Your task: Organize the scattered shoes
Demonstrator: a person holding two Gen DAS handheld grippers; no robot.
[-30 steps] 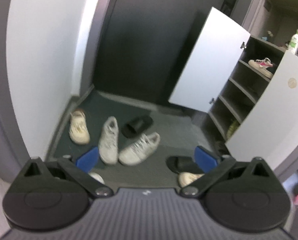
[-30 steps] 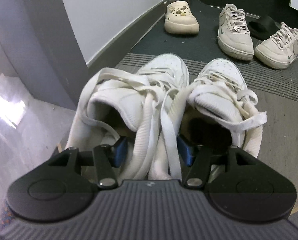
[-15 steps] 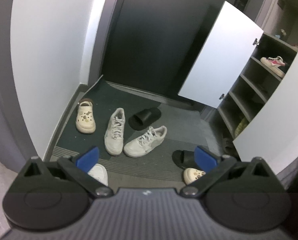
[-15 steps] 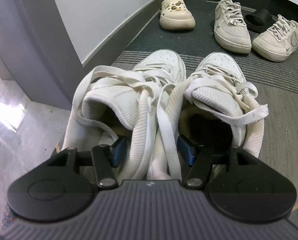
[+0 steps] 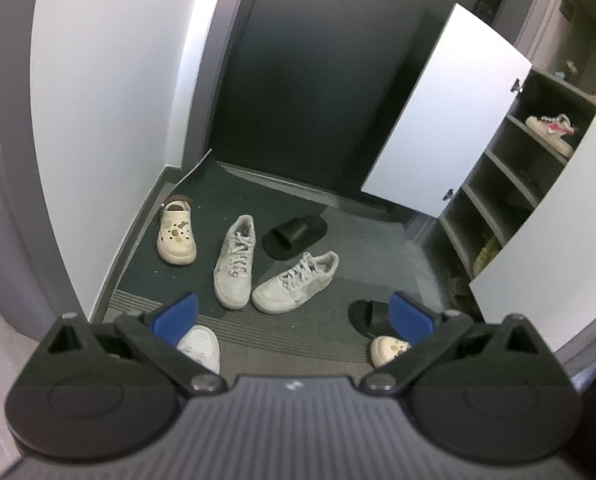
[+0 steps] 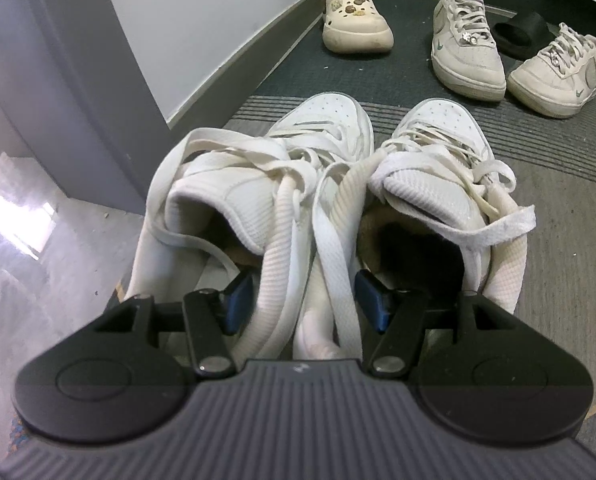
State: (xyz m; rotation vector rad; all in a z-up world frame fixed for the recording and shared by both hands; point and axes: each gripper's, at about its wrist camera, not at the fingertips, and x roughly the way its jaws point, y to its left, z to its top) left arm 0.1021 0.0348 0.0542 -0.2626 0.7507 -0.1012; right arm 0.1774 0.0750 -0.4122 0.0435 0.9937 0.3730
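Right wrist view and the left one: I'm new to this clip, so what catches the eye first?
A pair of white high-top sneakers fills the right wrist view, their inner collars pinched together in the right gripper. Beyond, a cream clog, two grey-white sneakers and a black slide lie scattered on the dark mat beside an open shoe cabinet.

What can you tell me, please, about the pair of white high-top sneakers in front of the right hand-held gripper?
The pair of white high-top sneakers stands side by side, toes pointing away toward the doormat. Smooth, perforated toe caps, ribbed textile collars and tongues, wide flat laces hanging loose and untied. The right hand-held gripper has one blue finger inside each shoe, pinching the two adjoining inner collars together.
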